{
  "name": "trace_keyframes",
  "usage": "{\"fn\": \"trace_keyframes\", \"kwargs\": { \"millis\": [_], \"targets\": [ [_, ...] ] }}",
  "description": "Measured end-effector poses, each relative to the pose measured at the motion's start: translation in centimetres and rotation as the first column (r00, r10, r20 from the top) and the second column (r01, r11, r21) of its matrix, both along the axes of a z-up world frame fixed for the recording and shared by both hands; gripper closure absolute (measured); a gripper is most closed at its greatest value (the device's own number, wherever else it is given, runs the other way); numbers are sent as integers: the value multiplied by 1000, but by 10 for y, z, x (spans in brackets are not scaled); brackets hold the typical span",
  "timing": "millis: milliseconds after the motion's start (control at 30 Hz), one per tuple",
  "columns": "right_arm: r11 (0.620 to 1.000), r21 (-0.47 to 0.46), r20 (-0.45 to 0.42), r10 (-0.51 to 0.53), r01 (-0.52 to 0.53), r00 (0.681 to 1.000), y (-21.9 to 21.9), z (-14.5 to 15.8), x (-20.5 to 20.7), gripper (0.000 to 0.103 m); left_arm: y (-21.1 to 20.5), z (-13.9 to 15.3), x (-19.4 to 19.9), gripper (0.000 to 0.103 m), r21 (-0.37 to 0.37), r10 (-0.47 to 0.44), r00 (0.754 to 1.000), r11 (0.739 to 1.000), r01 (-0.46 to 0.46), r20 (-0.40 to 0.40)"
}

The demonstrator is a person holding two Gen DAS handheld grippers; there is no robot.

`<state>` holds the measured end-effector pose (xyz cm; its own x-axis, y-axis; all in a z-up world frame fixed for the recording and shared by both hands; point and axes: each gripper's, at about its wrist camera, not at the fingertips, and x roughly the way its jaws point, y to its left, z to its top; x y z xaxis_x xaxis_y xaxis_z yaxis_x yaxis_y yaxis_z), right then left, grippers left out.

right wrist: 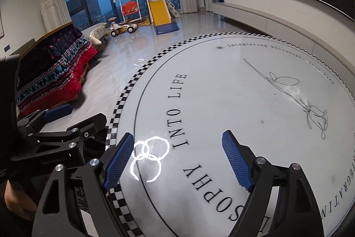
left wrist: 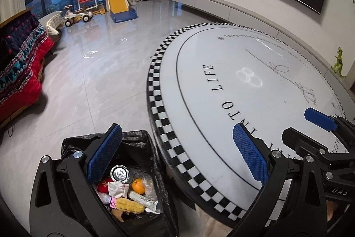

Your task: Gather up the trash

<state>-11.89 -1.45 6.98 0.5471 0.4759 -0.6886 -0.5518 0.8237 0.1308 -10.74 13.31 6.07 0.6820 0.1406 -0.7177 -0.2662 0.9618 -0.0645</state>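
A bin lined with a black bag (left wrist: 142, 141) stands on the floor beside the round white table (left wrist: 255, 90). It holds trash: a silver can (left wrist: 119, 173), an orange (left wrist: 138, 185), a yellow sponge-like piece (left wrist: 129, 205), wrappers and paper. My left gripper (left wrist: 177, 143) is open and empty, spanning the bin's right rim and the table's checkered edge. My right gripper (right wrist: 179, 148) is open and empty above the table top (right wrist: 221, 103); it also shows at the right in the left wrist view (left wrist: 310, 123). The left gripper shows at the left in the right wrist view (right wrist: 66, 117).
A sofa with a red and dark patterned blanket (left wrist: 20, 63) stands at the left. A toy slide (left wrist: 118, 1), a swing and a ride-on car (left wrist: 77, 16) are by the far windows. A low white cabinet (left wrist: 244, 8) and a green dinosaur (left wrist: 338, 62) are at the right wall.
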Motion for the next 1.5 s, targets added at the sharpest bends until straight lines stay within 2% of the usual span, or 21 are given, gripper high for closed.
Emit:
{"fn": "trace_keyframes", "kwargs": {
  "millis": [400,600,767,1133,1333,1500],
  "targets": [
    [985,6,-5,-170,170,985,-72,-5,29,20,-69,0,51,6,12,-143,990,990,143,0],
    [959,-8,-22,-282,282,959,-111,-22,49,19,-100,-5,79,6,15,-193,981,981,193,3],
    [941,-31,-33,-337,336,941,-132,-35,61,19,-120,-13,98,6,32,-222,975,974,223,-14],
    [909,-99,-54,-411,405,910,-152,-61,87,19,-138,-43,116,6,66,-230,969,970,236,-87],
    [909,-120,-88,-410,399,908,-144,-73,95,19,-138,-52,119,6,42,-240,963,968,247,-121],
    [904,-151,-78,-413,399,907,-139,-75,98,17,-133,-59,125,6,20,-223,958,973,230,-178]
  ]
}}
